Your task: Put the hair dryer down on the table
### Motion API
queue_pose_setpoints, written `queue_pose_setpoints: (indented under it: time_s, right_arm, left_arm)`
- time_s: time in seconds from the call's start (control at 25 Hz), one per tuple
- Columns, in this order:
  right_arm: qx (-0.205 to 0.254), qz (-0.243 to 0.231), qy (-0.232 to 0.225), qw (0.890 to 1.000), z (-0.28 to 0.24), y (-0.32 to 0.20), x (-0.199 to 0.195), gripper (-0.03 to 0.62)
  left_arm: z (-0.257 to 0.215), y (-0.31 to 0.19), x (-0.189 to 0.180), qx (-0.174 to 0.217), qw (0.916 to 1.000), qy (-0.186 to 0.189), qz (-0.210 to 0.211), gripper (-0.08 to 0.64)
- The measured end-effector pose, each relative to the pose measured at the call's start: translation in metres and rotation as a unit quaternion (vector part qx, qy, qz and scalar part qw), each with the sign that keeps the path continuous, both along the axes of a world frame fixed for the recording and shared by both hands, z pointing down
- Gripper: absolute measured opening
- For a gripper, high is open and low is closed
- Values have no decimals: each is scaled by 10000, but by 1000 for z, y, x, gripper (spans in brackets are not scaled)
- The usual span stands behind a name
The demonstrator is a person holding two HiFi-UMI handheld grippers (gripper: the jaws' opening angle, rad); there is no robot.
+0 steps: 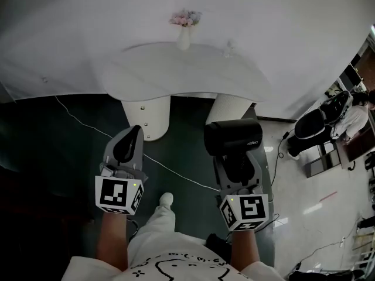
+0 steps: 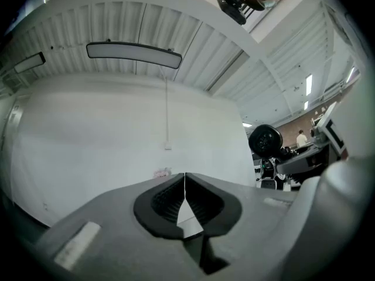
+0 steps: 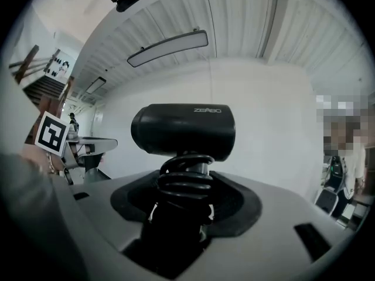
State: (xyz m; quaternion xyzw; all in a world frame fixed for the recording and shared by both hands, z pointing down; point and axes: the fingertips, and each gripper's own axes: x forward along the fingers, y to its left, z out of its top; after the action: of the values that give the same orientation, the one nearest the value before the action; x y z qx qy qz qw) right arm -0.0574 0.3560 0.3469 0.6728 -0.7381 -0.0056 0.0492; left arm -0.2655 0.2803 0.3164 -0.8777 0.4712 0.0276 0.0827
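A black hair dryer (image 1: pixel 233 136) stands upright in my right gripper (image 1: pixel 237 167), whose jaws are shut on its cord-wrapped handle (image 3: pixel 184 186). Its barrel (image 3: pixel 183 127) lies crosswise above the jaws. The dryer hangs in the air, nearer to me than the white table (image 1: pixel 152 69) and over its right leg (image 1: pixel 228 107). My left gripper (image 1: pixel 128 148) is shut and holds nothing; its pads (image 2: pixel 185 199) meet in the left gripper view. It hovers over the dark floor in front of the table's left leg (image 1: pixel 146 115).
On the table's far side stand a white vase with pink flowers (image 1: pixel 185 29) and a small clear object (image 1: pixel 229 50). A white cable (image 1: pixel 82 124) runs across the floor. A black machine (image 1: pixel 319 122) and a person (image 1: pixel 357 116) are at the right.
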Motion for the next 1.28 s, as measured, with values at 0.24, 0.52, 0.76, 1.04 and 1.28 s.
queue_pose_setpoints:
  time_s: [0.24, 0.52, 0.76, 1.04, 1.28]
  right_arm:
    - [-64, 24, -129, 9999, -4, -88, 5, 253]
    - [-177, -26, 84, 9998, -9, -182, -6, 253]
    - [-248, -2, 95, 9996, 0, -216, -7, 253]
    - [-310, 20, 75, 9995, 2, -237, 8, 253]
    - [-299, -34, 31, 9995, 10, -266, 35, 255]
  left_arm:
    - [-1, -91, 0, -79, 10000, -15, -31, 20]
    - [-10, -192, -19, -60, 9996, 86, -256, 20]
    - [-4, -228, -21, -78, 9995, 164, -256, 20]
    - [2, -249, -5, -139, 9995, 232, -157, 20]
    - [6, -275, 24, -132, 9996, 215, -126, 20]
